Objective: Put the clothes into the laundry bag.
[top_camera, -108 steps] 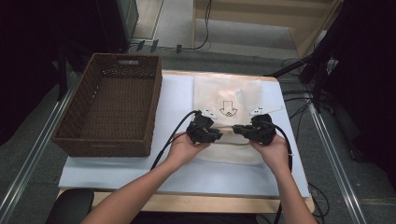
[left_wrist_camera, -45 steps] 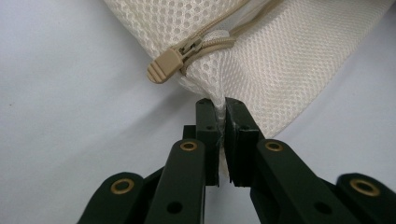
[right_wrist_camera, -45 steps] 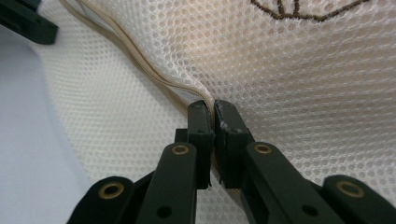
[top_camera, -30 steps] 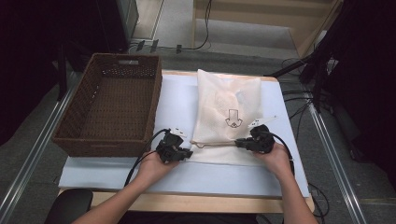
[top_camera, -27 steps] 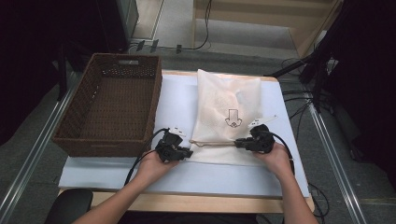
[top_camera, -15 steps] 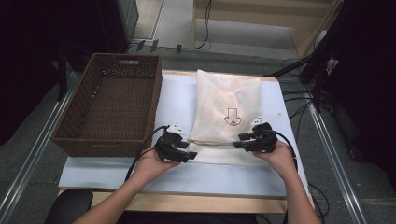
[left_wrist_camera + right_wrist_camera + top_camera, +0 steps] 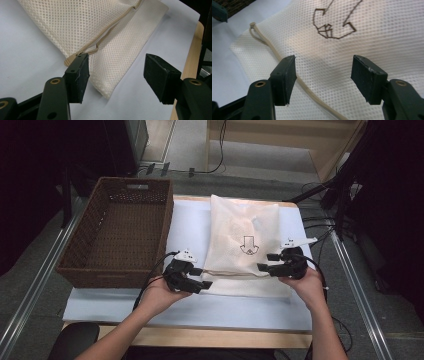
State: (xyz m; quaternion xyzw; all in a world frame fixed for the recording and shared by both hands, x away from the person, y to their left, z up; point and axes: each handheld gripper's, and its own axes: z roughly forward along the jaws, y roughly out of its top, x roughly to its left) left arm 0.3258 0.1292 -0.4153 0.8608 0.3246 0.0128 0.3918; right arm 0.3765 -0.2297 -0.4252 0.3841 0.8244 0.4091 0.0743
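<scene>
A cream mesh drawstring bag (image 7: 245, 227) with a brown arrow print lies flat on the white table top. Its beige drawstring (image 7: 230, 273) runs across near the front end. My left gripper (image 7: 202, 277) is at the bag's front left corner and is open. In the left gripper view, that corner (image 7: 105, 32) and the looped cord (image 7: 110, 27) lie just beyond and between the jaws of the left gripper (image 7: 116, 77). My right gripper (image 7: 267, 262) is open over the bag's right part. In the right gripper view, mesh (image 7: 367, 50) and cord (image 7: 274, 51) lie under the right gripper (image 7: 323, 77).
A brown wicker basket (image 7: 125, 227) stands at the table's left, close to the left hand. White table surface (image 7: 240, 307) runs along the front edge. Cables (image 7: 320, 220) trail off the right side.
Since the earliest frame the grippers have moved apart from the bag's middle, and the left one now sits at the front left corner. The bag lies flatter and longer. Little shift in the last second.
</scene>
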